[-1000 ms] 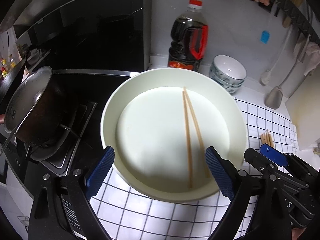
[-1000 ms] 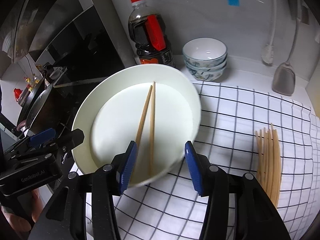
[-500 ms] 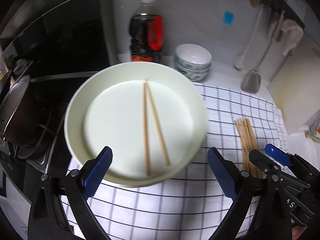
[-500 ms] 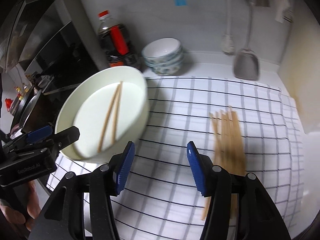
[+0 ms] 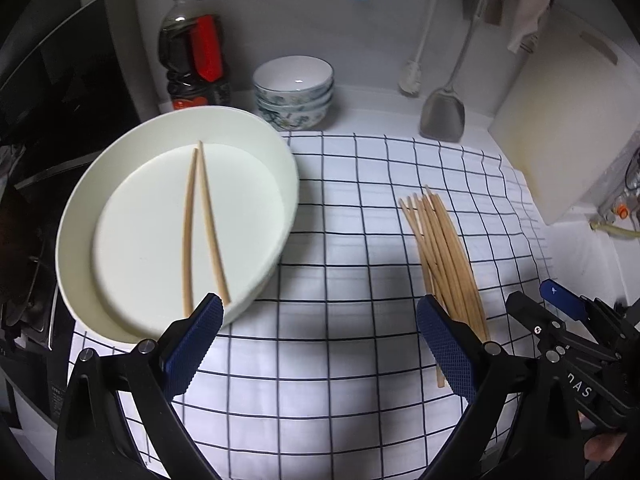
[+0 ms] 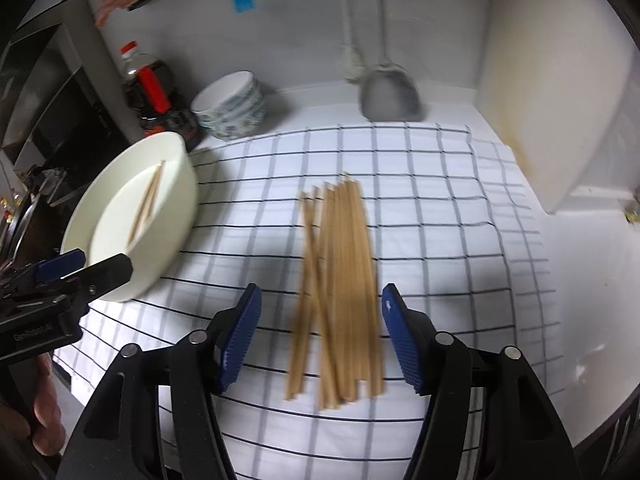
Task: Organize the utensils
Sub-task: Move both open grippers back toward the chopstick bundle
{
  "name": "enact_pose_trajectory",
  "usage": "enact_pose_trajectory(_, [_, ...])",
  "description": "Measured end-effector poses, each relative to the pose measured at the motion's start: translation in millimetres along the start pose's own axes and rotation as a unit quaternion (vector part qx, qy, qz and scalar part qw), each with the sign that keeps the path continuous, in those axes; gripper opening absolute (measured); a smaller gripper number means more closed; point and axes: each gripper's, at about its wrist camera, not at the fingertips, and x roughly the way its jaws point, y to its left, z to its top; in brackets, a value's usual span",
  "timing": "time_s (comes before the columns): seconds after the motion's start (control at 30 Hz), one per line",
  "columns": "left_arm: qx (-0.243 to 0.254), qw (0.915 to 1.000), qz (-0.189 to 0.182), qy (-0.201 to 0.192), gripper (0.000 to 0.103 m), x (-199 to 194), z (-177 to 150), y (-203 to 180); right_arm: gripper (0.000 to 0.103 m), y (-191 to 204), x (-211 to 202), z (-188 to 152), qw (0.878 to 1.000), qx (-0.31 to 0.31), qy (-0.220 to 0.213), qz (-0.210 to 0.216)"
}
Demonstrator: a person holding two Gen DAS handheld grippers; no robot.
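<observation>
Two chopsticks point(image 5: 200, 224) already lie in the white dish point(image 5: 280, 240) beside the wide-open, empty left gripper point(image 5: 320, 344), while the bundle of chopsticks point(image 6: 340, 280) waits on the checked cloth point(image 6: 440, 240) just ahead of the right gripper point(image 6: 320, 336), whose jaws are opening and hold nothing.

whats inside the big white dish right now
Two wooden chopsticks lie in the white dish, tips nearly meeting at the far end. Otherwise its floor looks bare. The left gripper's finger covers part of the near rim, hiding that patch.
</observation>
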Motion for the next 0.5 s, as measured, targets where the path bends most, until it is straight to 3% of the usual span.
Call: enact_pose_trajectory(0.5, [0.006,0.9997,-0.008,0.022,0.096,69.1,-19.3,-55.4,0.062,-60.8,51.9,-23.5,1.000,0.005,0.018,-0.024])
